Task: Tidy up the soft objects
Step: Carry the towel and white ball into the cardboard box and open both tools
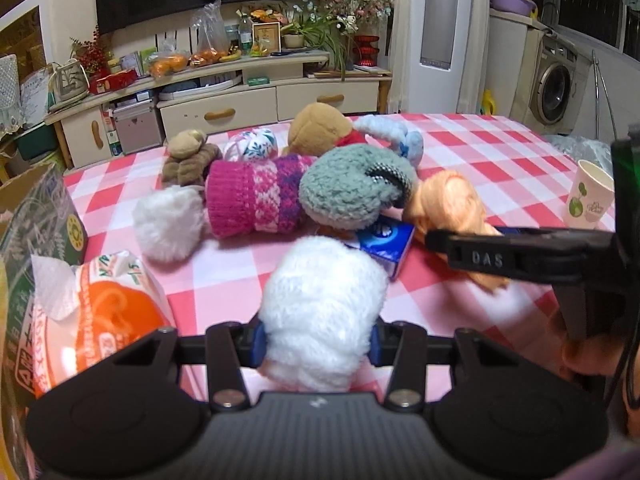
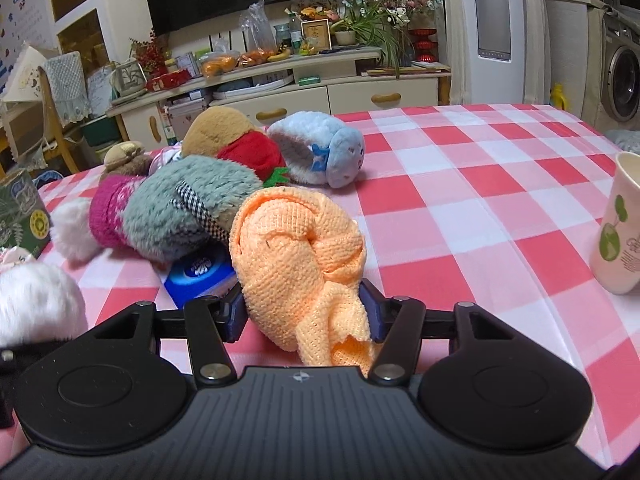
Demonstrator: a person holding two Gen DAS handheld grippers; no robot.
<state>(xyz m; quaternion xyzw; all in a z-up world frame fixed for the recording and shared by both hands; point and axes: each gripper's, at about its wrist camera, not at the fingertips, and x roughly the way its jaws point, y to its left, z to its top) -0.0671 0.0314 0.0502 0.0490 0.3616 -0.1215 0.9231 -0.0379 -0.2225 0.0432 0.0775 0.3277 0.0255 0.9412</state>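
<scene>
My left gripper [image 1: 316,344] is shut on a white fluffy plush [image 1: 324,308], held just above the checked tablecloth. My right gripper [image 2: 306,312] is shut on a rolled orange knit cloth [image 2: 298,252]; it also shows in the left wrist view [image 1: 448,196]. Behind lies a pile of soft things: a grey-green fuzzy hat [image 1: 348,188], a pink patterned knit hat [image 1: 256,196] with a white pompom [image 1: 168,220], a brown teddy [image 1: 316,124], a light blue plush slipper [image 2: 320,152], a small brown plush [image 1: 188,156] and a floral ball [image 1: 252,144].
A blue tissue pack [image 1: 386,242] lies under the grey hat. An orange-and-white bag [image 1: 100,312] and a green box [image 1: 40,220] stand at the left. A paper cup [image 2: 618,228] stands at the right. The pink checked table [image 2: 480,200] stretches right. A TV cabinet [image 1: 248,104] stands beyond.
</scene>
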